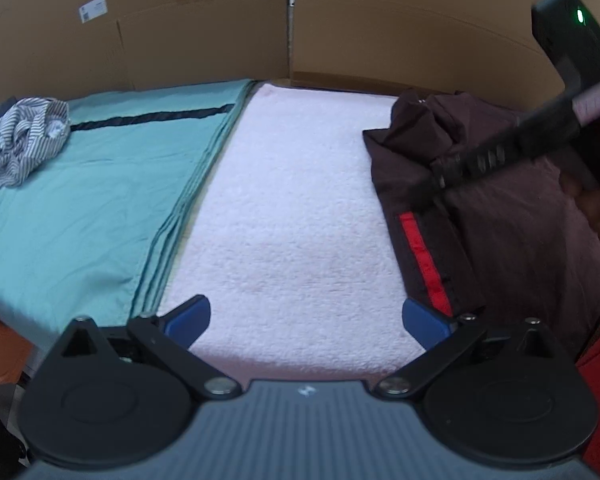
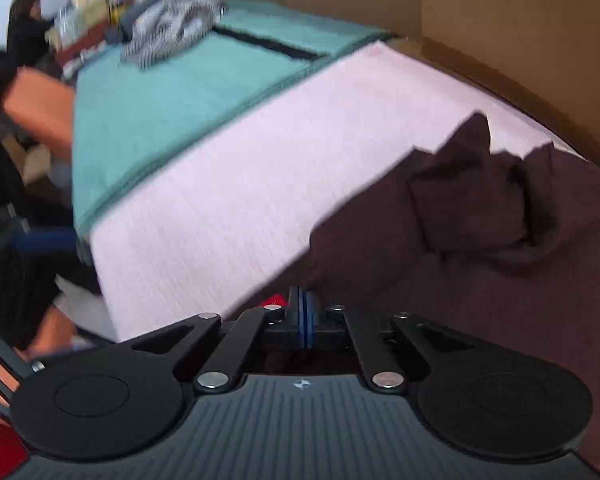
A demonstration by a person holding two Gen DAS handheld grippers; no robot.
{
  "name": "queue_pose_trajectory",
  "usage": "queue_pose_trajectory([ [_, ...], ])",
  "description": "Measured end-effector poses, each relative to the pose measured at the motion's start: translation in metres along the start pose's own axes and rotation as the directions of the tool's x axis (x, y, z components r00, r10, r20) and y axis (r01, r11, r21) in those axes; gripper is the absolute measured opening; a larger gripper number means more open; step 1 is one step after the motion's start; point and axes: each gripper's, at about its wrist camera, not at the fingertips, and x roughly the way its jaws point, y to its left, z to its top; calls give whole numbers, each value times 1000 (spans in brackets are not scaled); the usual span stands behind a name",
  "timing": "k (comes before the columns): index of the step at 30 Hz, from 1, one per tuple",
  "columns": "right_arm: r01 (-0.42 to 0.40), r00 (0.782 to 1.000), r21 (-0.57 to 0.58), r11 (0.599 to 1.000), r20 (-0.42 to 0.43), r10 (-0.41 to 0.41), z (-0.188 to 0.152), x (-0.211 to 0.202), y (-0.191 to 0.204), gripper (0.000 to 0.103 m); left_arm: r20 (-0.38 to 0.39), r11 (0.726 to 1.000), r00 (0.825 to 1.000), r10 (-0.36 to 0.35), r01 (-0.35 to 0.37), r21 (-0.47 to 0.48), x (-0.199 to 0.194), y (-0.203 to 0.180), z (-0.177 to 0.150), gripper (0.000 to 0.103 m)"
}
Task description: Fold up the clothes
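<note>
Cardboard walls [image 1: 400,32] back pink towel [image 1: 292,208] (teal sheet [image 1: 80,200] beside it).

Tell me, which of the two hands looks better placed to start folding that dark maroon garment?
The right. Its gripper is shut and sits right at the edge of the maroon garment, near its red stripe. The left gripper hangs open over the bare pink towel, beside the garment, holding nothing.

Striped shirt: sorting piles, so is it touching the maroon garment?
Apart. Left wrist view: striped shirt lies on the teal sheet; pink towel separates it from the maroon garment.
</note>
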Motion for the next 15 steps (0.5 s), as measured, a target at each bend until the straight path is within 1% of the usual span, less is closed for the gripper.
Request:
queue_pose_trajectory([
  [3,-89,993,66,994,85,83,33,-10,-1,0,14,999,1000,-17,17,-45,-2,9,4,102],
  [6,-186,975,161,969,155,161,71,-7,-1,0,15,995,999,-43,44,-93,2,16,9,102],
  [7,-187,974,163,969,156,162,80,-4,1,0,15,994,999,-51,52,-94,3,16,11,102],
  [9,-154,981,134,979,138,136,89,-2,8,13,18,994,998,-68,69,-89,3,16,14,102],
  [10,-136,987,90,987,103,127,86,-2,11,15,18,994,997,-71,72,-87,3,16,14,102],
  [11,-116,992,40,992,50,114,75,2,15,25,16,994,997,-71,73,-85,4,17,13,102],
  [12,-93,996,-12,996,-7,93,60,7,19,42,14,994,997,-72,73,-83,4,17,12,102],
  [13,-51,998,-66,997,-43,48,42,11,23,48,8,994,997,-72,73,-86,6,18,10,102],
  [15,53,995,-168,984,-74,-66,7,17,28,48,-2,992,997,-76,76,-98,9,19,9,102],
])
